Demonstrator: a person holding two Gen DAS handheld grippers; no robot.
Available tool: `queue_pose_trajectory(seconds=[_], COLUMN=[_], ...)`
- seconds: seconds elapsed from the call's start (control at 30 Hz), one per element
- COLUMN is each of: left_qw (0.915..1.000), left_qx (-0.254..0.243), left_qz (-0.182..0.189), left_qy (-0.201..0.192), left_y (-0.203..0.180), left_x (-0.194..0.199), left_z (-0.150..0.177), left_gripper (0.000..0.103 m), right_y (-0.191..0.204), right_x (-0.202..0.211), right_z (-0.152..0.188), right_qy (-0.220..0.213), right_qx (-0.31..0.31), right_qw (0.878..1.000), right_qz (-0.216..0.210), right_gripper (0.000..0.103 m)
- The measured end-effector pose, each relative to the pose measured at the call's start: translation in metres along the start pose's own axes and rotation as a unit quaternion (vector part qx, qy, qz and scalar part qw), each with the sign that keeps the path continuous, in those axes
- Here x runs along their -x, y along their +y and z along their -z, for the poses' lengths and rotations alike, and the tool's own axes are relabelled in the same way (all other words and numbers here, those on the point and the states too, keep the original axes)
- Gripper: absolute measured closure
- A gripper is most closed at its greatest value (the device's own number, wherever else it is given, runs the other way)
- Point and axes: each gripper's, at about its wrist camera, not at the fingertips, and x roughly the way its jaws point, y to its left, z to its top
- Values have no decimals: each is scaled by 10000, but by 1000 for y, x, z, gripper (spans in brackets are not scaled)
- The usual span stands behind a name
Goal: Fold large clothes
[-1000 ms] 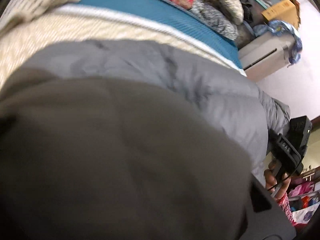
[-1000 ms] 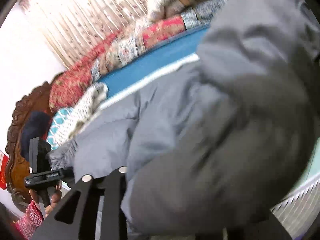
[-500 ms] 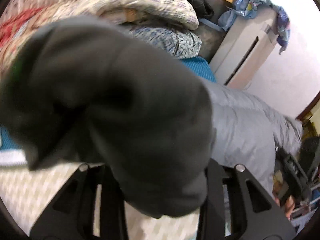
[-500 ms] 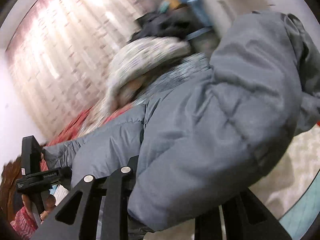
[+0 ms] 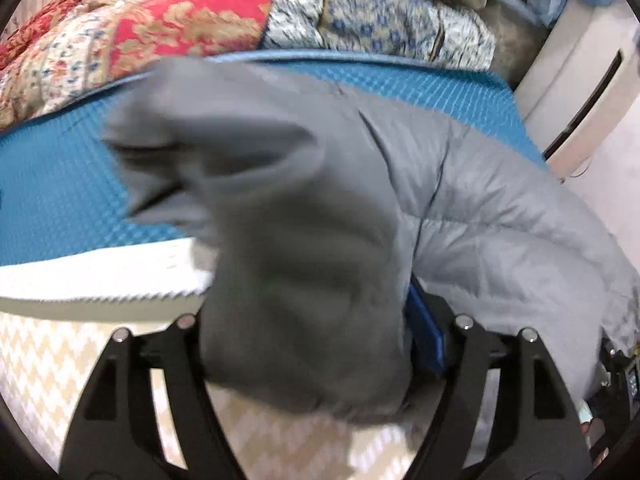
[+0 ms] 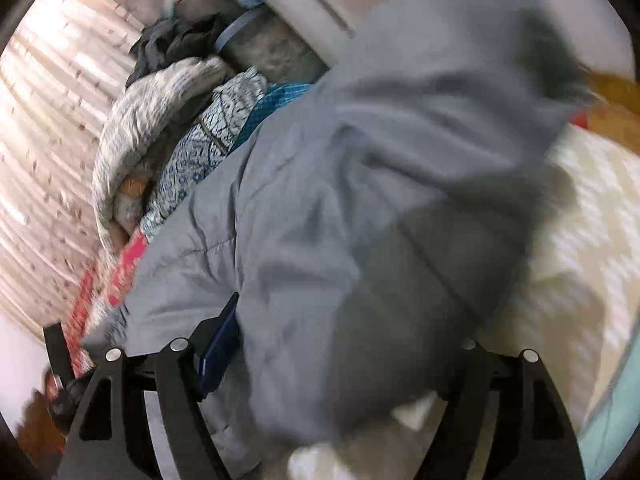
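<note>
Jaws of your left gripper (image 5: 320, 344) have just been opening, with a thick bunch of the grey padded jacket (image 5: 460, 200) between them; whether the pads press it cannot be told through the blur. Jaws of your right gripper (image 6: 340, 364) have just been closing, and jacket fabric fills that gap too, though its hold is equally unclear. Beyond the fingers, the jacket drapes across the blue mat (image 5: 60, 184) and the patterned bed cover (image 5: 40, 364). Judged step: carrying a fold over. Next, lay the fabric flat and square its edges.
</note>
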Motion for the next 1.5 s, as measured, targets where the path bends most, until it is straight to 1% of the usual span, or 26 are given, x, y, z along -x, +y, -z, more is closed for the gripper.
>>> queue_pose_trajectory(seconds=[0.07, 0.1, 0.13, 0.17, 0.2, 0.23, 0.3, 0.37, 0.43, 0.5, 0.6, 0.7, 0.8, 0.87, 1.0, 1.07, 1.2, 1.33, 1.5], left_qw=[9998, 9996, 9993, 9992, 9990, 9988, 9977, 9952, 9937, 9932, 9923, 9902, 9903, 9906, 9926, 9924, 9917, 9905, 9902], left_qx=[3, -4, -59, -113, -176, -295, -511, -801, -949, -1001, -1060, -1127, -1093, -1033, -961, -1013, -1068, -1106, -1073], left_qz=[27, -26, -93, -119, -144, -197, -320, -493, -570, -599, -631, -822, -857, -881, -748, -697, -716, -818, -883], left_qy=[-177, -271, -354, -377, -374, -344, -314, -255, -171, -42, 99, 16, -97, -155, -45, 15, 73, 65, 90], left_y=[15, 17, 20, 24, 25, 31, 31, 30, 33, 36, 42, 49, 56, 62, 71, 74, 80, 85, 91], left_x=[29, 41, 57, 67, 75, 89, 104, 122, 137, 149, 165, 187, 208, 220, 234, 238, 245, 249, 252], left_z=[18, 26, 42, 52, 63, 86, 116, 153, 186, 214, 246, 273, 290, 298, 306, 312, 322, 329, 335], left_gripper=[31, 31, 31, 31, 31, 31, 31, 31, 31, 31, 31, 31, 31, 28, 26, 26, 26, 25, 20], right_y=[-4, 2, -2, 2, 4, 7, 10, 12, 22, 24, 26, 37, 38, 38, 43, 45, 52, 61, 65], right_x=[23, 28, 46, 57, 63, 72, 88, 104, 114, 126, 148, 166, 185, 193, 204, 208, 213, 218, 224], right_z=[14, 16, 24, 38, 49, 66, 91, 118, 141, 167, 198, 220, 240, 253, 270, 274, 277, 278, 275], right_qy=[-109, -134, -148, -133, -97, -13, 137, 305, 455, 632, 820, 908, 979, 1051, 1159, 1181, 1186, 1169, 1184], right_qx=[-132, -118, -66, 41, 128, 257, 430, 653, 899, 1041, 1136, 1264, 1268, 1233, 1260, 1281, 1260, 1303, 1216], right_qw=[9999, 9998, 9999, 9999, 9998, 9994, 9985, 9967, 9938, 9910, 9882, 9856, 9844, 9839, 9817, 9811, 9817, 9819, 9834], right_qz=[-23, -7, 9, 76, 131, 220, 302, 362, 463, 551, 623, 658, 723, 756, 839, 839, 794, 730, 645], right_gripper=[53, 54, 54, 54, 54, 54, 54, 54, 54, 54, 54, 54, 54, 54, 54, 54, 54, 54, 54])
